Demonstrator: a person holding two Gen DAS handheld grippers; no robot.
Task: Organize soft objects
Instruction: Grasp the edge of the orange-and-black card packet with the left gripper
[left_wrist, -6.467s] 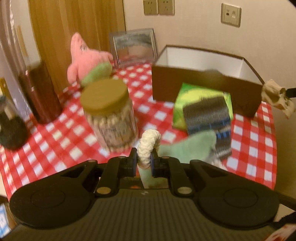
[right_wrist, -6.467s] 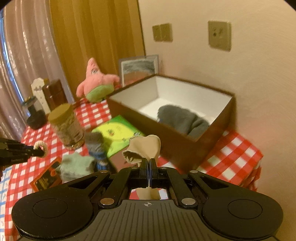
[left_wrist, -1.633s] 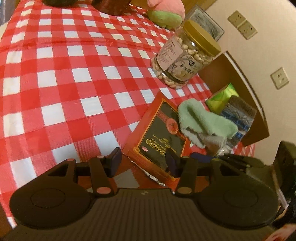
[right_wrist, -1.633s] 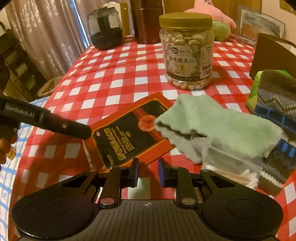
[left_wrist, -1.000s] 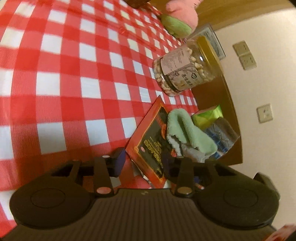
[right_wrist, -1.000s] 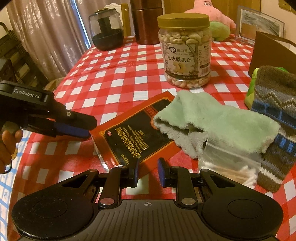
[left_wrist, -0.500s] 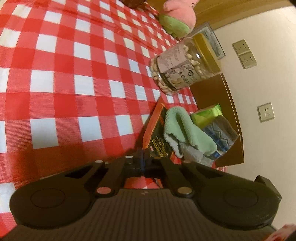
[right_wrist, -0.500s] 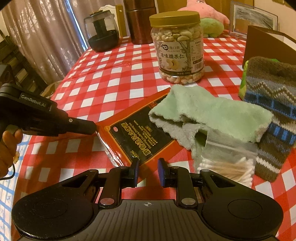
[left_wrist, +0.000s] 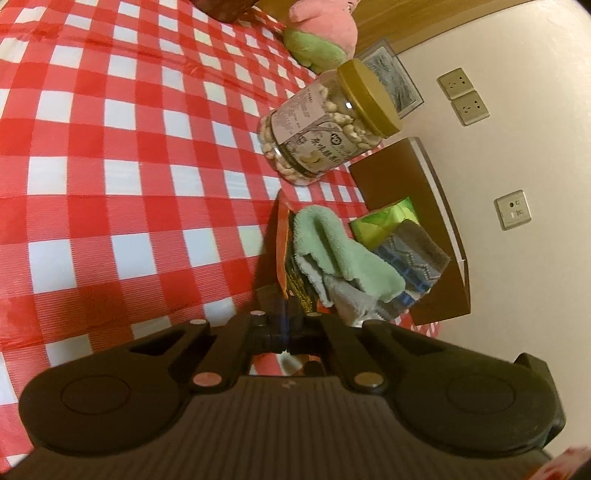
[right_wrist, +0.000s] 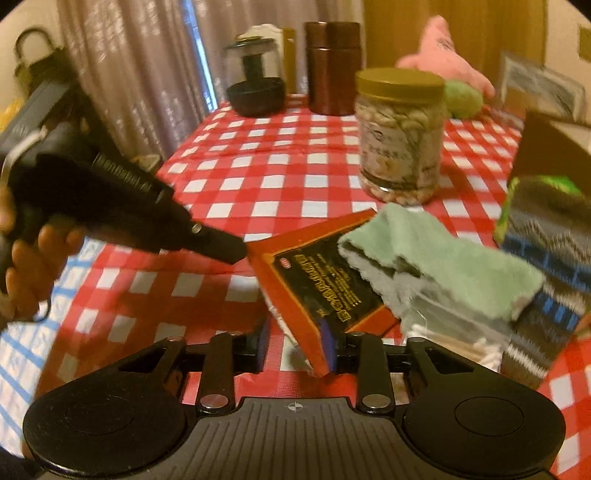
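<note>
A red-and-black flat packet (right_wrist: 325, 280) is tilted up off the checked tablecloth. My left gripper (left_wrist: 284, 323) is shut on its far-left corner, and the same left gripper (right_wrist: 236, 254) reaches in from the left in the right wrist view. A pale green towel (right_wrist: 443, 258) lies partly on the packet, beside a grey-and-blue knitted sock (right_wrist: 546, 254). My right gripper (right_wrist: 297, 345) has its jaws opening. The packet's near corner sits between them, against the right finger only. In the left wrist view the towel (left_wrist: 340, 251) and sock (left_wrist: 410, 258) lie just ahead.
A clear bag of cotton swabs (right_wrist: 461, 332) lies under the towel's edge. A nut jar (right_wrist: 399, 136) stands behind, with a pink plush (right_wrist: 443, 48), dark canister (right_wrist: 332, 62) and black jar (right_wrist: 255, 77) further back. A brown box (left_wrist: 424, 229) stands by the wall.
My left gripper closed on the packet's corner and raised it, so the packet now slopes with the towel on it. The right gripper's jaws widened around the packet's near corner.
</note>
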